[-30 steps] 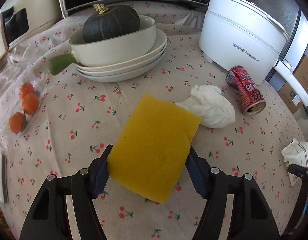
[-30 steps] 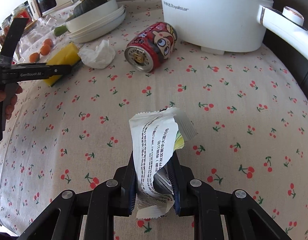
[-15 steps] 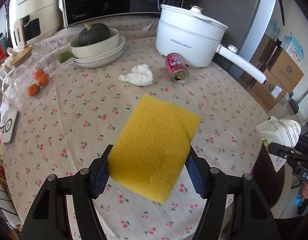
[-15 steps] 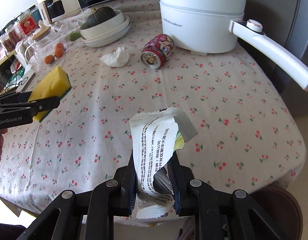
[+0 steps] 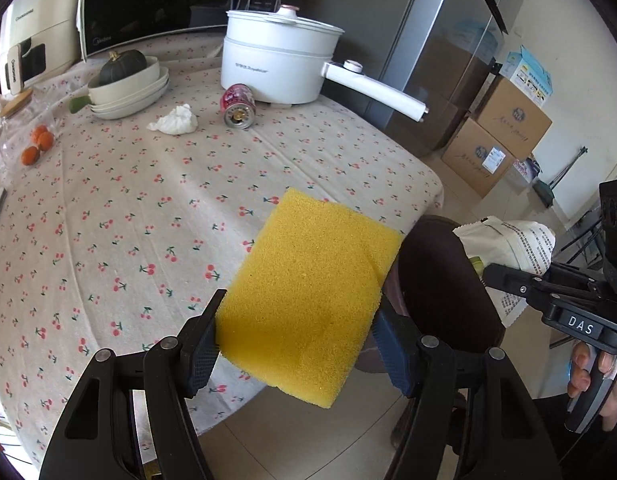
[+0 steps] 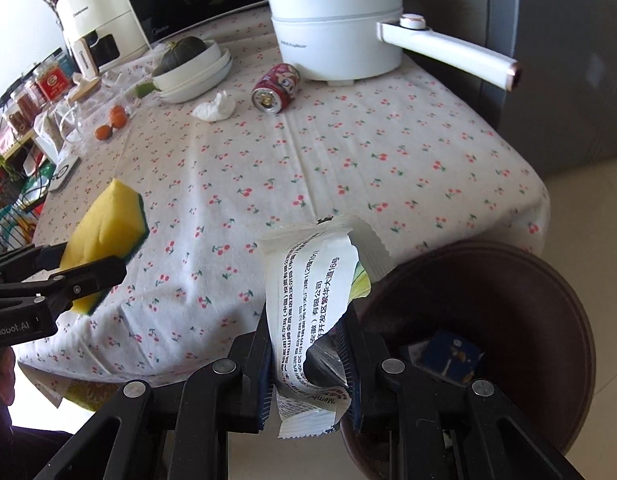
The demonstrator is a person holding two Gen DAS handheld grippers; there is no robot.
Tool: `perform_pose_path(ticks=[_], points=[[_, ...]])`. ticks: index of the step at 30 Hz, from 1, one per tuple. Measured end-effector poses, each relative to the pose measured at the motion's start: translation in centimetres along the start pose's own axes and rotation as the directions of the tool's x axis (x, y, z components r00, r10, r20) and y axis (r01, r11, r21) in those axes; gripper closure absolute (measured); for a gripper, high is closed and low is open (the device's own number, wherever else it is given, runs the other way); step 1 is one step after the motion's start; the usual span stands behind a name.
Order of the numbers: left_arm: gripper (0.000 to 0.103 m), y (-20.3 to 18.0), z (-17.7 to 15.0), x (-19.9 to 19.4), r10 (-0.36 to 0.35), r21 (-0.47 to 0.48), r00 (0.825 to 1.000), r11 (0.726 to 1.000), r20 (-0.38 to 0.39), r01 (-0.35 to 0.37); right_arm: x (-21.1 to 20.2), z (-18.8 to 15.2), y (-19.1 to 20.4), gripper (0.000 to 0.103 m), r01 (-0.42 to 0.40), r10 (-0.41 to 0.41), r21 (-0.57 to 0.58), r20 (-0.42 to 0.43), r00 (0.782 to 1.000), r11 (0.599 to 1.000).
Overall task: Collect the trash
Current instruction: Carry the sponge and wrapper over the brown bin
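My left gripper (image 5: 298, 350) is shut on a yellow sponge (image 5: 308, 292) with a green backing, held in the air over the table's front edge. The same sponge (image 6: 104, 232) shows at the left of the right wrist view. My right gripper (image 6: 308, 348) is shut on a white printed wrapper (image 6: 308, 284), which hangs just left of the dark brown bin (image 6: 520, 304) on the floor. That wrapper (image 5: 512, 244) also appears beside the bin (image 5: 440, 280) in the left wrist view. A red can (image 5: 238, 104) lying on its side and a crumpled white tissue (image 5: 176, 121) rest on the table.
The round table (image 6: 368, 160) has a cherry-print cloth. A white electric pot (image 5: 280, 68) with a long handle, stacked dishes with a dark squash (image 5: 124, 84) and oranges (image 5: 38, 144) sit at the back. Cardboard boxes (image 5: 504, 132) stand on the floor right. Something blue (image 6: 448, 354) lies in the bin.
Both grippers have pulled back from the table and risen, each keeping its hold. The sponge now hangs over the table edge, and the wrapper has reached the bin, which has come into view.
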State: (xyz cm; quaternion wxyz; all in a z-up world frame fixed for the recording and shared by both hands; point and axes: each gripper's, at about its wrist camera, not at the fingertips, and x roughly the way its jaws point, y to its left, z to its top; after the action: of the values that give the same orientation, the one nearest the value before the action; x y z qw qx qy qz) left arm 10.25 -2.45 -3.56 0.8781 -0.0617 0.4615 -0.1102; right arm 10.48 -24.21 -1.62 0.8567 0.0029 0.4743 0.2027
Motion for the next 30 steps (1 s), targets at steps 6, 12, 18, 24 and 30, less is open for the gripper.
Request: perform_pose_path(ticks=[6, 12, 18, 24, 30], points=[[0.032, -3.8, -1.4, 0.0, -0.022, 0.09, 1.0, 0.996, -0.012, 0.023, -0.9, -1.9, -2.5, 0.077, 0.018, -0.016, 0.083, -0.025, 1.0, 0.996], [0.032, -6.8, -1.9, 1.8, -0.045, 0.152, 0.998, 0.987, -0.049, 0.052, -1.5, -3.1, -4.9, 0.077, 0.051, -0.047, 0.123, -0.034, 0.998, 0.991], [0.031, -10.5, -2.1, 4.2, -0.083, 0.21, 0.993, 0.973, -0.087, 0.1, -1.9, -4.3, -7.6, 0.075, 0.078, -0.07, 0.166, -0.05, 0.996, 0.983], [0.031, -13.8, -2.3, 6.6, -0.101, 0.264, 0.988, 0.956, -0.119, 0.129, -2.6, -5.4, -10.4, 0.075, 0.104, -0.095, 0.203, -0.054, 0.994, 0.974], [0.031, -15.6, -2.2, 8.7, -0.116, 0.285, 0.984, 0.947, -0.132, 0.15, -3.3, -6.2, -13.2, 0.073, 0.119, -0.107, 0.259, -0.059, 0.992, 0.959]])
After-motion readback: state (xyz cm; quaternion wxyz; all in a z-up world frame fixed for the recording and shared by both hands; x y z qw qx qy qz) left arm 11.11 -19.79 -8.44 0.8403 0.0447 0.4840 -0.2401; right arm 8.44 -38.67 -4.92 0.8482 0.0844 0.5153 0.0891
